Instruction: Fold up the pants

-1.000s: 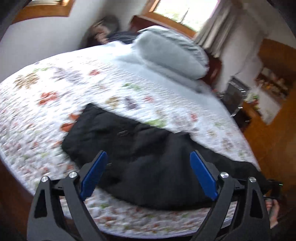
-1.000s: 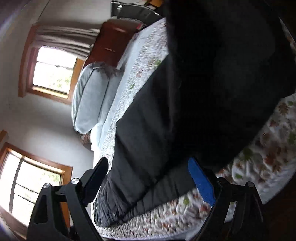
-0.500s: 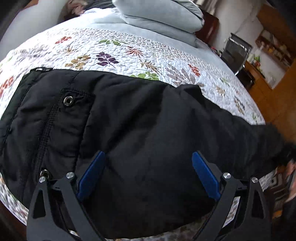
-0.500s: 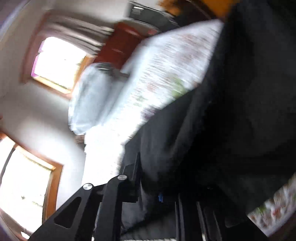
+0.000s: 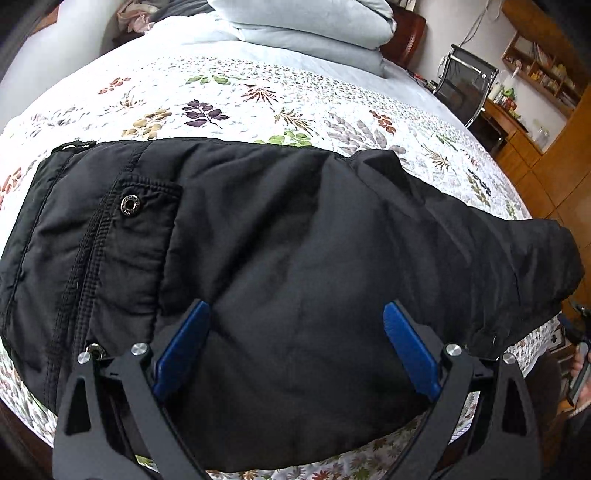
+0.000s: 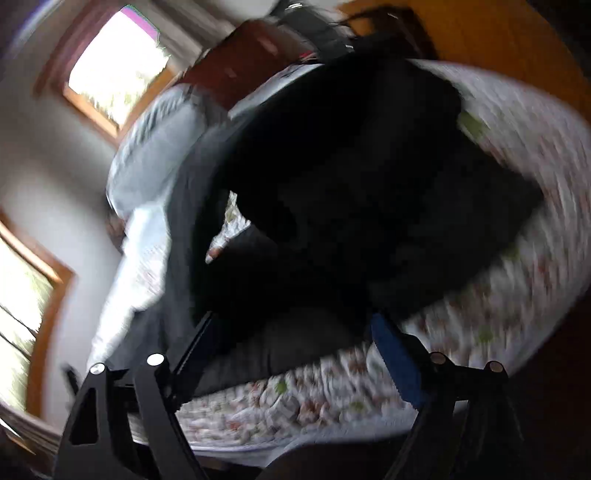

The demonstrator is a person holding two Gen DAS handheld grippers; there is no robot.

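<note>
One pair of black padded quilted pants (image 5: 280,258), laid crosswise over the near part of the bed's white quilt with coloured leaf print (image 5: 229,96); waist end with a snap button and a zip toward the quilt's left side, leg end reaching its right edge. Doubled over, with a fold corner showing along the far edge. Beyond the pants, at the quilt's far end, a stack of pale blue pillows (image 5: 306,26). Past the quilt's right edge, a black mesh chair (image 5: 465,81) and wooden shelving.

Left gripper (image 5: 295,350) poised above the middle of the pants, blue-padded fingers (image 5: 181,350) spread wide, no fabric pinched between them.

Right gripper (image 6: 291,354) seen through heavy blur at the quilt's near edge, fingers (image 6: 395,362) spread apart after having just been opening; dark cloth of the pants (image 6: 351,184) bunched ahead of them, nothing clamped as far as the blur allows. To the quilt's left in that view, bright wood-framed windows (image 6: 114,70).
</note>
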